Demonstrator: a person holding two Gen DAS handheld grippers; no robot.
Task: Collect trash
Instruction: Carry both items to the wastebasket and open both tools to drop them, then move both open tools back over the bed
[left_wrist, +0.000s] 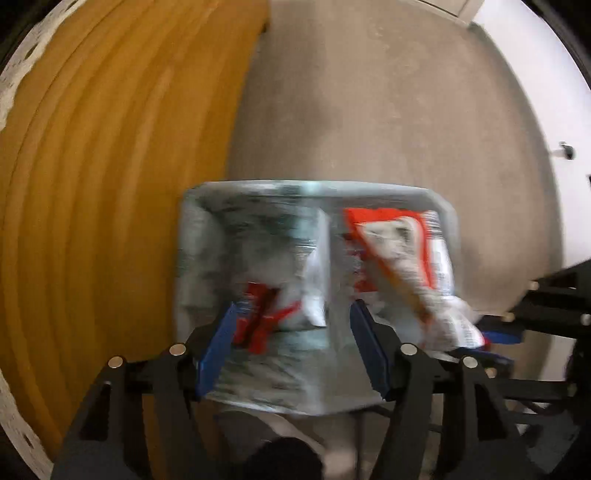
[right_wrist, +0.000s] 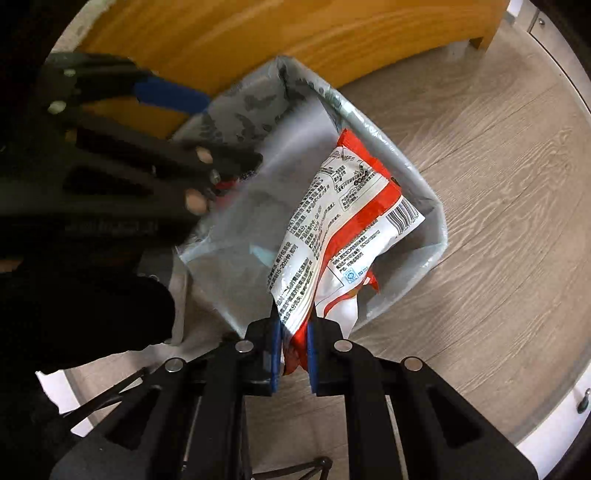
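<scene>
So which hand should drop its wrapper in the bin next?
The right gripper. It is shut on the red and white wrapper, which hangs over the lined bin. The left gripper is open, holding nothing.

Home room: wood-look floor (right_wrist: 480, 184), lined bin (right_wrist: 369, 122).

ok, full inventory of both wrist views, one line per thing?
bin: 1, grey, lined, on the floor beside the wood
big wrapper: 1, white and red, printed, hanging into the bin from the right tongs
small wrapper: 1, red and white, blurred, in the bin between the left tongs' pads
floor: pale wood-grain
wood furniture: 1, orange-brown, next to the bin
left tongs: black with blue pads, open over the bin
right tongs: black with blue pads, clamping the big wrapper
</scene>
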